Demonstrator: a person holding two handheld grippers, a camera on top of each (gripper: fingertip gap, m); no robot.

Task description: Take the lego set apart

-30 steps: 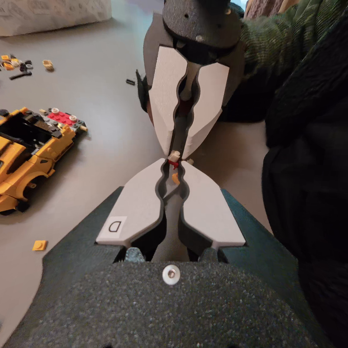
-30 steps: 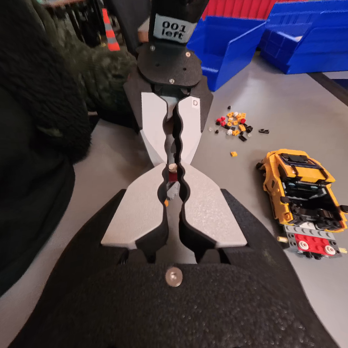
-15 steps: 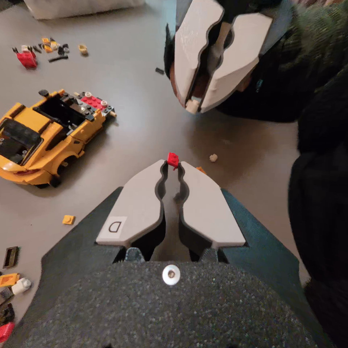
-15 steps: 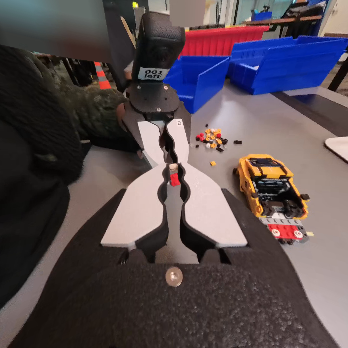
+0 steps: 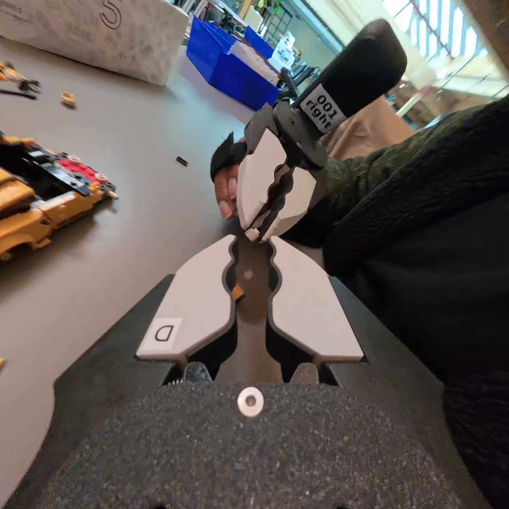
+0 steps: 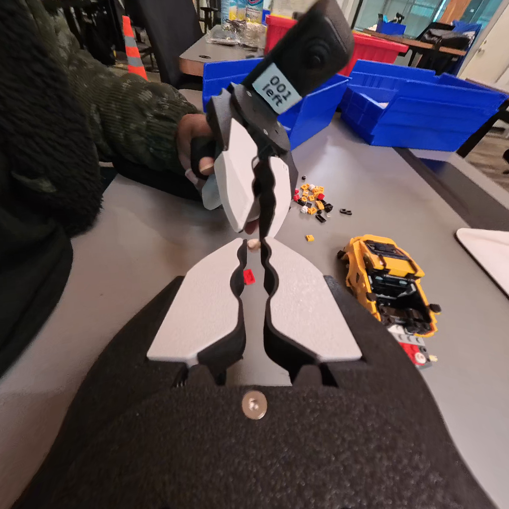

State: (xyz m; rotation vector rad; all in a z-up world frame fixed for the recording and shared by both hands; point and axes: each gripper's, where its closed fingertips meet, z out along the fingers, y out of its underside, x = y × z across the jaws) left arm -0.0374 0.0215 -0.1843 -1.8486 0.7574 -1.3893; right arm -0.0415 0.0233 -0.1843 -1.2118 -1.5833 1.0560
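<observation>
My right gripper [image 6: 254, 243] is shut on a small tan lego piece [image 6: 253, 244], pinched at the fingertips; the piece also shows in the left wrist view [image 5: 251, 235]. My left gripper [image 5: 252, 242] is open and empty, tip to tip with the right gripper and just off it. A small red plate [image 6: 249, 276] lies on the grey table below the right fingers. The partly stripped yellow lego car [image 6: 385, 278] sits on the table to the right, and shows at the left edge of the left wrist view [image 5: 33, 209].
A pile of loose orange, black and red pieces [image 6: 311, 198] lies beyond the car. A tan stud [image 5: 248, 274] and an orange piece [image 5: 238, 293] lie under the left fingers. Blue bins [image 6: 418, 115] and a white box [image 5: 96, 35] stand at the back. The person's dark sleeves flank both grippers. Both grippers' tips are close together, under 4 cm apart.
The grippers pulled apart: the tan piece stayed in the right one and the red plate in the left. The left gripper then opened and the red plate now lies on the table.
</observation>
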